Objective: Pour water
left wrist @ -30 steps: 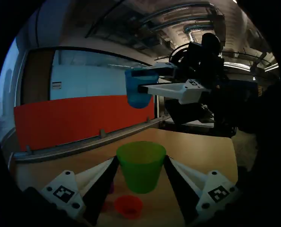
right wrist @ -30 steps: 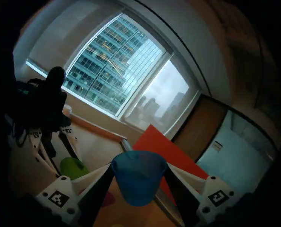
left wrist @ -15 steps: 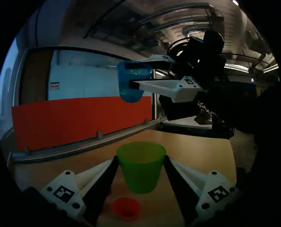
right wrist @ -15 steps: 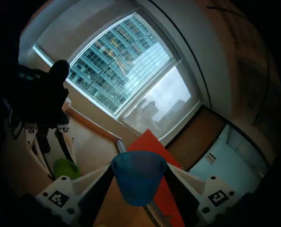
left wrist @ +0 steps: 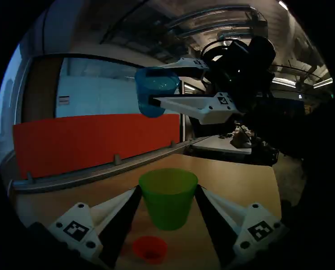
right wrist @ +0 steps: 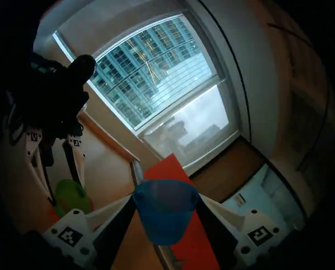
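Pale wooden bench (left wrist: 239, 180) under and ahead of the left tool (left wrist: 168, 191), backed by an orange panel (left wrist: 91, 139) with glass above; closed to cup width on a green cup (left wrist: 168, 202), upright, mouth open, both fingers pressing its sides, seemingly lifted clear of the bench. Up and ahead, slightly left of that tool's line, the right tool (left wrist: 156, 85), also narrowed around a cup, this one a blue cup (left wrist: 155, 92), gripped on both sides and barely tilted; water level inside impossible to judge. Pour apparently not yet begun.

Risks, as a guess: tipping from so high and off to one side, hence a stream missing the green rim and landing on the bench; tipping too fast, hence splash or overshoot; squeezing thin plastic too hard, hence a buckled wall or a slipped cup. Best to bring the blue rim close over the green mouth first.

Nearby: small red cup (left wrist: 149, 249) on the bench just below and ahead of the left tool, badly placed for a knock on lowering; big window (right wrist: 158, 76) far beyond the right tool; nothing between the two cups.
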